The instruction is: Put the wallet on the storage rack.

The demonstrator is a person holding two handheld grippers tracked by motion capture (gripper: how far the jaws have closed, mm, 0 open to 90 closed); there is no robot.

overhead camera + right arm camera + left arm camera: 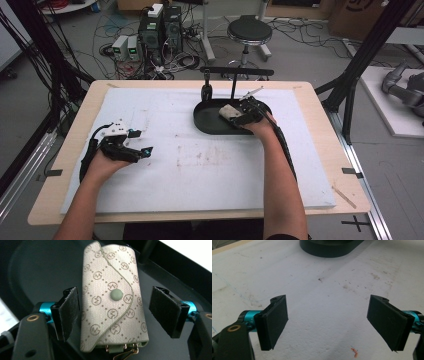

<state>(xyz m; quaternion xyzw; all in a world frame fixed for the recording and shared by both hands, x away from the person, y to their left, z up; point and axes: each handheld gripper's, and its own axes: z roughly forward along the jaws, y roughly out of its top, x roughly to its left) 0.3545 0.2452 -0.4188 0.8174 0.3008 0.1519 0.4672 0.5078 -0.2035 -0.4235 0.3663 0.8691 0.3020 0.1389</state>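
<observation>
A person is sitting at a wooden table (320, 150) covered by a white foam sheet (210, 165), holding a gripper in each hand. The right gripper (113, 308) is reaching into a black oval tray (205, 122) at the far middle of the sheet, its jaws spread wide on either side of a beige patterned key pouch (112, 297) that is lying flat on the tray floor. The left pad is sitting right against the pouch's edge, while the right pad is standing clear of it. The pouch's snap flap is closed, and gold metal clips are poking out at its near end, cut off by the bottom of the right gripper view. From above, the hand and gripper are hiding most of the pouch. The left gripper (328, 322) is resting low over bare, lightly stained foam at the left, well apart from the tray, jaws wide apart and holding nothing.
</observation>
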